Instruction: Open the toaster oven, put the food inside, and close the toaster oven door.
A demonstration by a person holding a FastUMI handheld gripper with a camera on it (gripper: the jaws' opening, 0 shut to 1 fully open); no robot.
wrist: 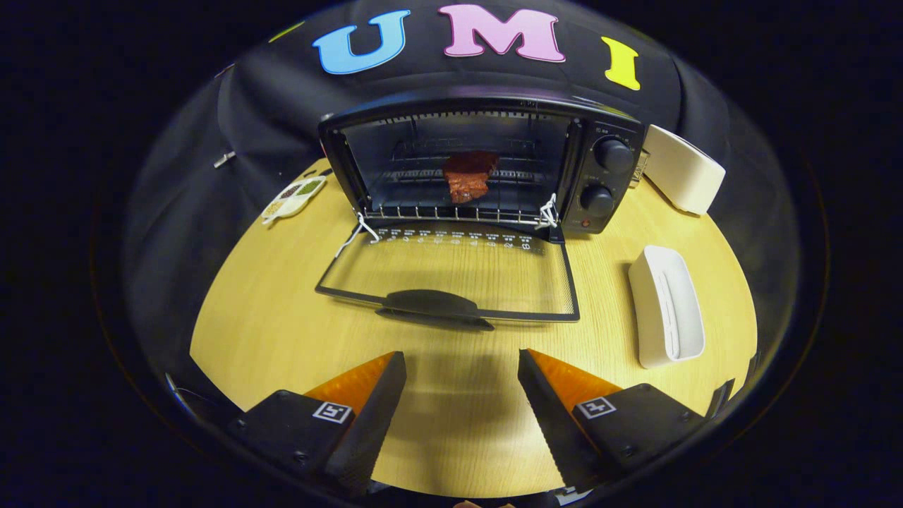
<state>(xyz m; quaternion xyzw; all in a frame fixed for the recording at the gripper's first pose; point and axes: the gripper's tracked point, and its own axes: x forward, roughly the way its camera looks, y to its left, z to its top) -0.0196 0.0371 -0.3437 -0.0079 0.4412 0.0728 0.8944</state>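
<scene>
Now the food (469, 175) sits on the oven (480, 166) rack; the gripper (462, 395) (fingers spread, empty) hangs before the dropped door (451, 271), whose handle (432, 305) needs lifting.

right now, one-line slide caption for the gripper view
Open gripper faces toaster oven, door down, food on the rack.

Gripper (462, 360) showing wedge-shaped fingers (374, 416), serrated inner edges; blocky mounts wearing square tracking markers (332, 412); small screws dotting mounts; fingers spread apart.
</scene>
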